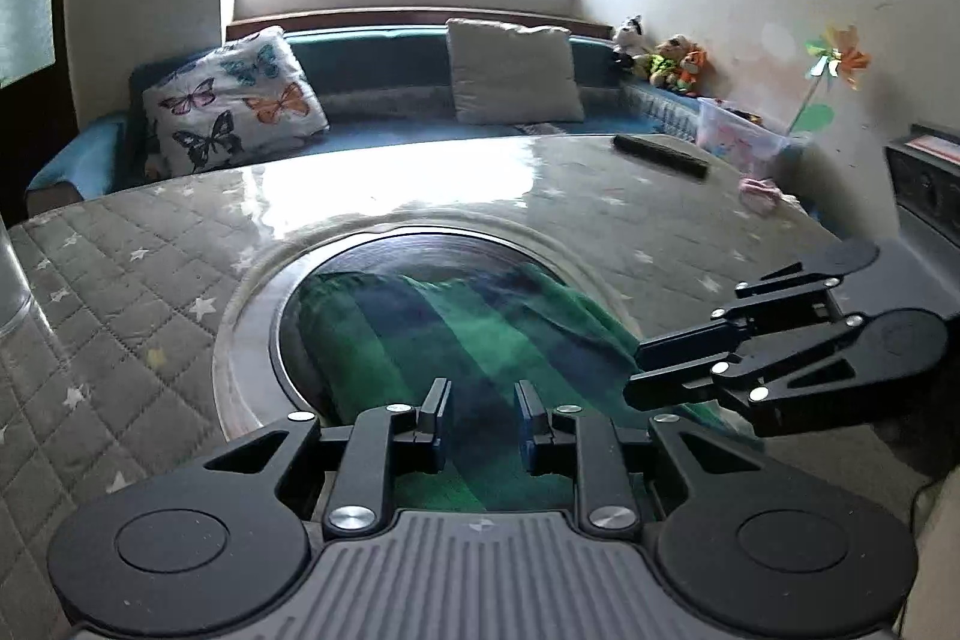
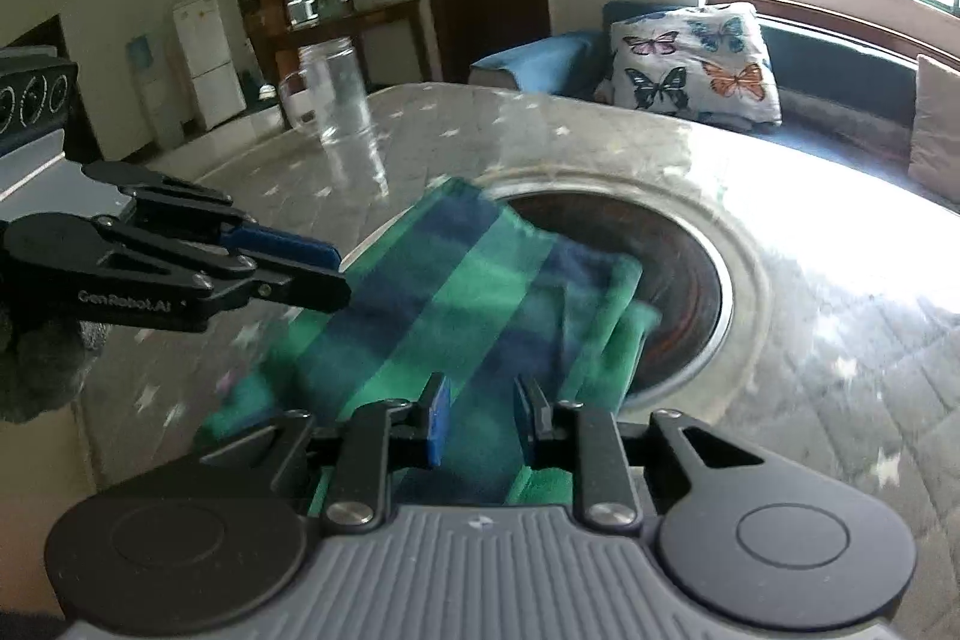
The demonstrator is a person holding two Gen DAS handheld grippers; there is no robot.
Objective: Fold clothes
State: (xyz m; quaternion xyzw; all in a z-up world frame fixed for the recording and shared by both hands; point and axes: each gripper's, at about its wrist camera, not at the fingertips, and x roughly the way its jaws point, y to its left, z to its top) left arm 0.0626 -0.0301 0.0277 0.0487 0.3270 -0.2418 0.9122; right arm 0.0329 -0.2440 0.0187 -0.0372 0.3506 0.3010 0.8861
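Note:
A green and blue checked cloth [image 1: 456,328] lies partly folded over the dark round inset [image 1: 420,244] in the quilted, glass-topped table [image 1: 150,280]. Its near edge runs up between the pads of my left gripper [image 1: 480,394], which is shut on it. My right gripper [image 1: 633,370] comes in from the right and pinches the cloth's right edge. In the right wrist view the cloth [image 2: 456,292] fills the gap in my right gripper [image 2: 483,388]. My left gripper [image 2: 342,274] holds the far left edge there. The cloth looks blurred.
A black remote [image 1: 660,149] lies at the table's far right, with a pink item [image 1: 759,196] and a plastic box [image 1: 738,136] near it. A clear glass jar [image 2: 339,94] stands on the far left side. Behind the table is a sofa with a butterfly pillow [image 1: 234,100].

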